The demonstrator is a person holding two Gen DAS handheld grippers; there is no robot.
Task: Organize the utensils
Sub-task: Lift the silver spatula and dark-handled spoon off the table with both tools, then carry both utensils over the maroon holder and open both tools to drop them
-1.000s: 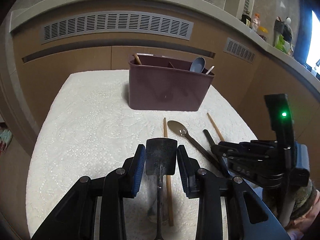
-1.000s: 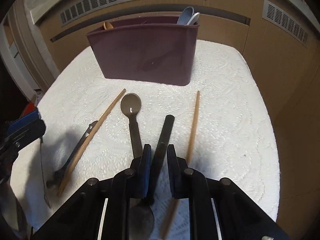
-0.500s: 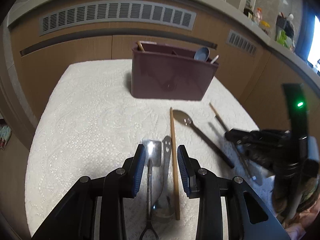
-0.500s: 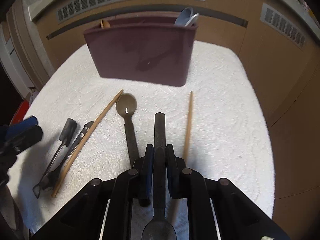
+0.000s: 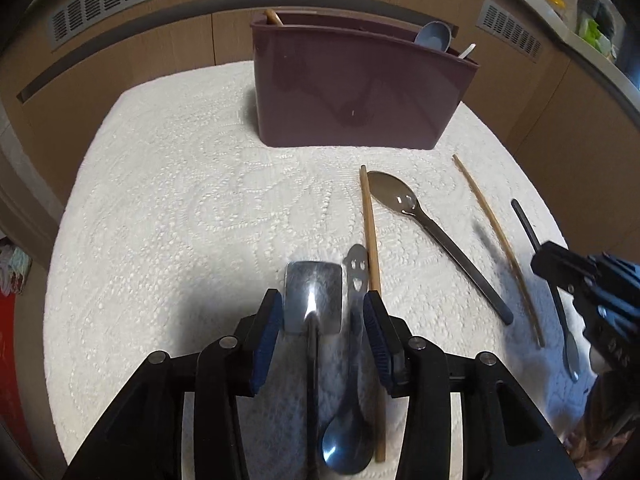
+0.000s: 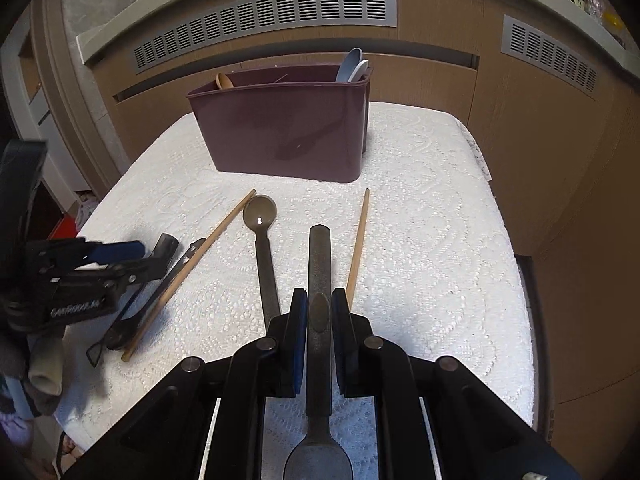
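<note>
Left gripper (image 5: 323, 320) open, jaws wide, low over the white textured tabletop (image 5: 180, 200); between the blue pads (image 5: 266, 330) lie a small metal spatula (image 5: 314, 298) and, just beside it on the right, a steel spoon with face cutouts (image 5: 354, 272), bowl toward the camera. Neither pad clearly touches them. A wooden chopstick (image 5: 370, 240) lies just right of that spoon, running under the right jaw. Further right on the tabletop: dark spoon (image 5: 404, 206), bowl toward the caddy, then a second chopstick (image 5: 486, 226), then a black-handled spoon (image 5: 532, 232) held in the right gripper (image 5: 560, 268) at the frame edge. Right wrist view: right gripper (image 6: 319, 312) closed on the black-handled spoon (image 6: 319, 264), handle pointing forward to the caddy, bowl back toward the camera, spoon raised off the tabletop (image 6: 440, 240). Below it the dark spoon (image 6: 260, 214) and second chopstick (image 6: 358, 240) lie either side; wooden chopstick (image 6: 192, 268) off to the left next to the left gripper (image 6: 120, 258). Maroon utensil caddy (image 6: 284, 132) stands upright at the far side of the tabletop, dividers inside, a blue spoon (image 6: 349, 63) and a white one (image 6: 360, 68) sticking up at its right end, a wooden utensil (image 6: 224, 80) at its left end. Brown cabinets with vent grilles (image 6: 264, 20) behind.
</note>
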